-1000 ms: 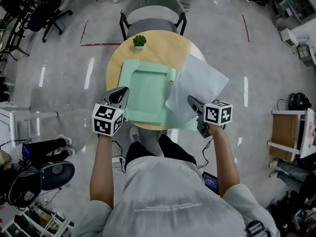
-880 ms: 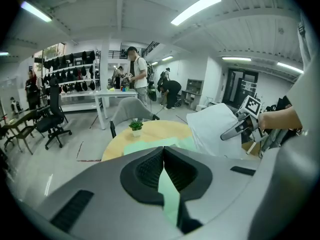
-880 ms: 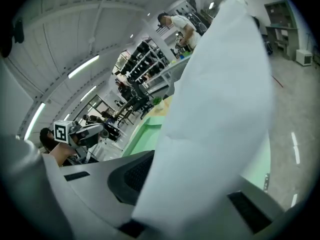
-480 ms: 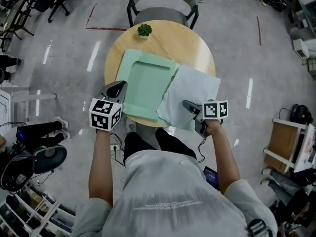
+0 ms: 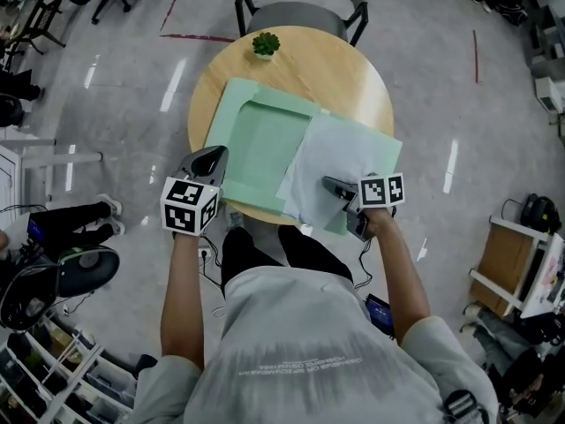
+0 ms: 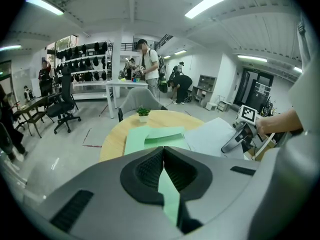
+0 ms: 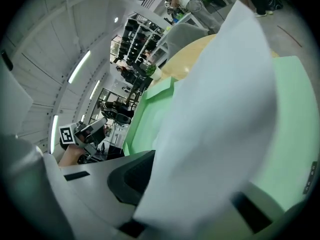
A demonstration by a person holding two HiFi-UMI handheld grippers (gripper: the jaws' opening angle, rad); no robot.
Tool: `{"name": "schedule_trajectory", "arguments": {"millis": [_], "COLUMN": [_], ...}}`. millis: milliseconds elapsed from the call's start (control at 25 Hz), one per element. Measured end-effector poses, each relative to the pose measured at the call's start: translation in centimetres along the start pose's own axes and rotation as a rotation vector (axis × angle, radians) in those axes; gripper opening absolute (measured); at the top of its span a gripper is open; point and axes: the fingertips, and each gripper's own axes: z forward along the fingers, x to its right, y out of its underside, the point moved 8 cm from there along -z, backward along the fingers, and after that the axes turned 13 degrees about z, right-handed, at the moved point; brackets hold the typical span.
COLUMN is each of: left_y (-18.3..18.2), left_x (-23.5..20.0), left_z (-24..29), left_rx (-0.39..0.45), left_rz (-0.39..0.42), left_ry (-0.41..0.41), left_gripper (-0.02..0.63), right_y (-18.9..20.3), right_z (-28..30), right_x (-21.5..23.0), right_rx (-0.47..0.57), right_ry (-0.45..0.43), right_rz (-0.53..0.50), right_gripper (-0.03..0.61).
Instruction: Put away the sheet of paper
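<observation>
Grey plastic jaws of the left gripper (image 5: 212,159) are pressed together on the near-left edge of the pale green card folder (image 5: 265,144), which lies open on the round light-wood table (image 5: 340,69). The right gripper (image 5: 329,185) pinches the near corner of the white sheet of paper (image 5: 344,157), which lies loosely over the folder's right half and reaches past its right edge. I judge the step in hand to be laying the sheet into the folder. It should go best if the left grip stops the folder sliding while the right carries the sheet leftward and flat, squaring its edges with the folder's inner panel before letting go. Released crooked, it would likely stick out on the right and crease when the cover closes. Only the head view gives the whole layout: the overhang and, further off, the small green potted plant (image 5: 265,44) at the table's far rim and the grey chair (image 5: 300,7) beyond it. The left gripper view adds the green strip caught between the pads, and the right gripper view shows the white sheet running into closed jaws with green folder beneath.
</observation>
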Motion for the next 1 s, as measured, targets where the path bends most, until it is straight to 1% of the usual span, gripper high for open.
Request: {"name": "schedule_trajectory", "arguments": {"millis": [560,1000], "left_y": [2.8,3.9], "left_x": [-0.8,-2.3], "left_z": [0.3,0.3], "left_rx": [-0.051,-0.037], "left_rz": [-0.073,-0.138], "left_ry": [-0.003,-0.03], "left_gripper": [0.018,0.018], "right_y": [-1.2,-2.3], "right_z": [3.7,7.6], "right_x": [-1.3,-2.4], "right_rx": [-0.098,-0.145], "right_ry": [-0.038,-0.058], "right_rz": [-0.014,-0.012], "right_gripper": [0.029,0.029]}}
